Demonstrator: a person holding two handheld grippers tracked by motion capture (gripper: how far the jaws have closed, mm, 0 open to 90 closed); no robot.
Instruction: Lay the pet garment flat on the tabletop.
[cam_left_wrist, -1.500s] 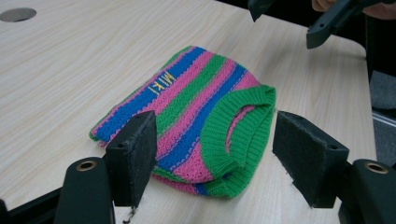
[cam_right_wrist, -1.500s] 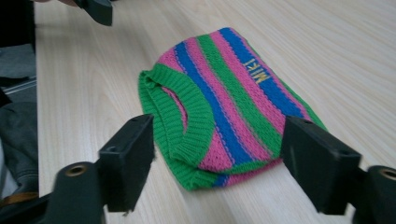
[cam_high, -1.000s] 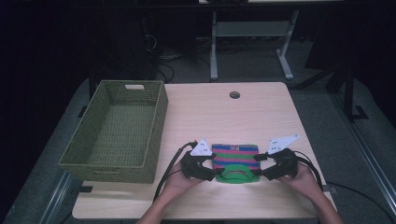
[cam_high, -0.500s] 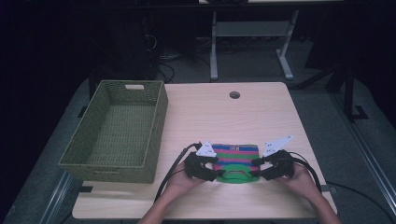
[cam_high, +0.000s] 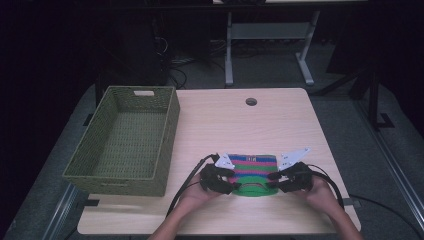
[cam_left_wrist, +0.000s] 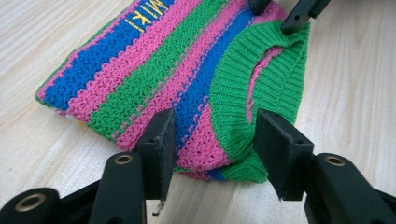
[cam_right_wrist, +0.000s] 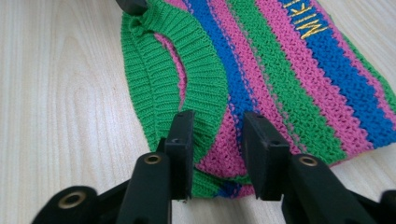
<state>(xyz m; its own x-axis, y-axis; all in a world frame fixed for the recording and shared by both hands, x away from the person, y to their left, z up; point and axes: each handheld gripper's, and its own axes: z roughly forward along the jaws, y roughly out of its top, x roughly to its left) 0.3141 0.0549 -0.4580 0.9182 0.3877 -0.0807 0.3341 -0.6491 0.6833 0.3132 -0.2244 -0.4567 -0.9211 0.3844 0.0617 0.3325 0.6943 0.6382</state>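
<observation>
a small striped knit sweater (cam_high: 254, 169), banded in pink, green and blue with a green ribbed collar (cam_left_wrist: 243, 93) and yellow lettering on one blue band, lies flat on the light wooden table (cam_high: 280, 120), near the person's edge of it. taking the sweater as the landmark: the woven green basket (cam_high: 125, 142) stands well apart on its left, and a small round hole in the tabletop (cam_high: 251, 101) sits beyond its far edge.

the left gripper (cam_high: 227, 181) is at the sweater's near left corner, held in the person's left hand (cam_high: 196, 196). in the left gripper view its jaws have just been closing and straddle the corner of the knit next to the collar; the left pad (cam_left_wrist: 161, 144) touches the fabric's edge, while the right pad stands just beside the green rib, and a firm pinch cannot be made out.

the right gripper (cam_high: 274, 182) is at the sweater's near right corner, in the right hand (cam_high: 320, 197). its jaws have also just been closing, and in the right gripper view a fold of pink knit and collar rib sits between them, both pads (cam_right_wrist: 184, 149) close against it; whether they already press it is hard to tell.

the sweater's hem end points away from the person, the collar toward them. cables (cam_high: 187, 185) trail from both grippers back across the table.
</observation>
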